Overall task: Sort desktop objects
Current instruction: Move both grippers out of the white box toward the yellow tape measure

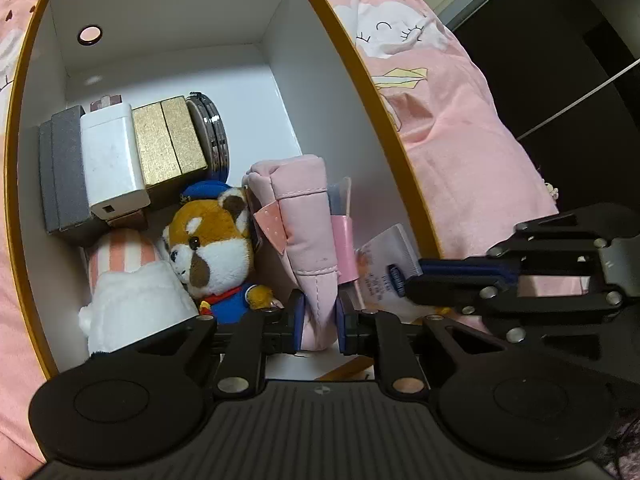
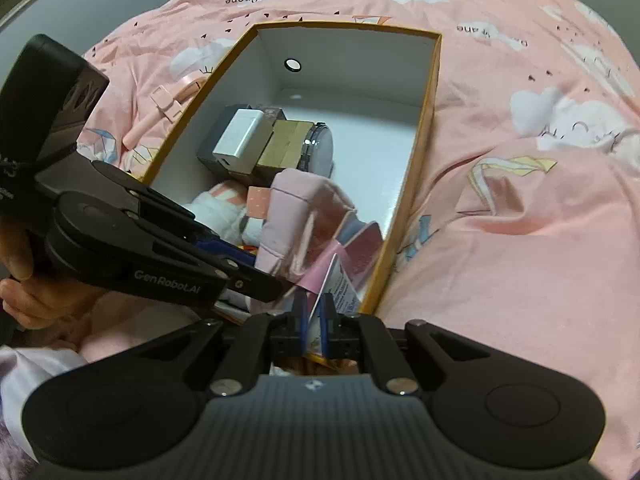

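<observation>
A: The pink pouch [image 1: 308, 236] stands upright in the near corner of the box [image 1: 348, 92], and the left claw [image 1: 320, 320] has its blue pads pinched on the pouch's lower end. The jaws are nearly together, with fabric bunched between them.

B: I'd say that grip is there to steady the pouch, so it stays standing instead of flopping onto the toys.

A: Meanwhile the right claw [image 2: 314, 320] is squeezed almost flat on a thin printed card [image 2: 340, 280], just beside the pouch against the box's near wall. It looks like the card is being slotted into the gap beside the pouch, though I can't tell how deep it sits.

B: It's tight in there. The red panda plush [image 1: 208, 248] presses right up against the pouch on one side, and a striped white plush [image 1: 128, 280] sits next to it.

A: Behind them a white charger [image 1: 112, 160] rests on a grey box [image 1: 64, 172], with a gold box [image 1: 168, 144] and a round tin [image 1: 212, 132] in a row beside them. The far half of the box floor is bare.

B: Outside, the whole thing rests on a pink bedspread [image 2: 520, 200], and a pink strap [image 2: 168, 108] lies near the box's rim, not packed yet.

A: The box wall and the plush hem that card in.
</observation>
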`<state>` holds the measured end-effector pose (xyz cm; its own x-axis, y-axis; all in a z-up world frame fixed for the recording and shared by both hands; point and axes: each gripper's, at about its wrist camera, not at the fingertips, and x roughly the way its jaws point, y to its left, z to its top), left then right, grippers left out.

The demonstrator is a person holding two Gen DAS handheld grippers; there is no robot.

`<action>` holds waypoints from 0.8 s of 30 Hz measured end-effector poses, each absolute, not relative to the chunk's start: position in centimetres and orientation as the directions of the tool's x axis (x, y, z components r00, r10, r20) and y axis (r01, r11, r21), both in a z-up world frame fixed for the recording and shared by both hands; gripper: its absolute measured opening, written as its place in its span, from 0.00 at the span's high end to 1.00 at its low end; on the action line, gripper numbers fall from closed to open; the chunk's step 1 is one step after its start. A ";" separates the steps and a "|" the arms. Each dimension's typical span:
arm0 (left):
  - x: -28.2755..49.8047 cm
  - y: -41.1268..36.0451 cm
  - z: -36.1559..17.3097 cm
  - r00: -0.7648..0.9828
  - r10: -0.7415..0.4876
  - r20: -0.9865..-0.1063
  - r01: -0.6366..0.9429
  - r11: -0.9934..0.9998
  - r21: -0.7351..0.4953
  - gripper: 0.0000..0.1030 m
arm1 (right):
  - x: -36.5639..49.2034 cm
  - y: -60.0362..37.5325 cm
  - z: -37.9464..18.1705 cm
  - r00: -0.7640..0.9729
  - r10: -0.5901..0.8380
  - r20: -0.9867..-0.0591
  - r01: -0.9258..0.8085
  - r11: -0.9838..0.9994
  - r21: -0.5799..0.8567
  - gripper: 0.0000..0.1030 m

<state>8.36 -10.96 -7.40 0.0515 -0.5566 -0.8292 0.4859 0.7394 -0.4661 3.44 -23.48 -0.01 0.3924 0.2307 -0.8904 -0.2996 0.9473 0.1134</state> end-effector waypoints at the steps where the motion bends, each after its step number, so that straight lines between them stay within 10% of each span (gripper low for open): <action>1: 8.3 -10.9 -7.4 0.053 -0.555 -0.830 0.487 0.740 -0.464 0.83 | 3.5 -23.4 0.0 0.390 0.235 -0.890 -0.297 0.947 0.120 0.94; 24: 4.3 -4.9 -1.9 0.175 -0.565 -0.806 0.462 0.770 -0.440 0.65 | 2.9 -22.8 2.6 0.503 0.196 -0.842 -0.302 0.952 0.041 0.75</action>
<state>4.28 -4.88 -1.87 0.1751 -0.5655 -0.8060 0.4624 0.7699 -0.4397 2.92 -22.78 2.62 0.5033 0.1956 -0.8417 -0.3021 0.9524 0.0407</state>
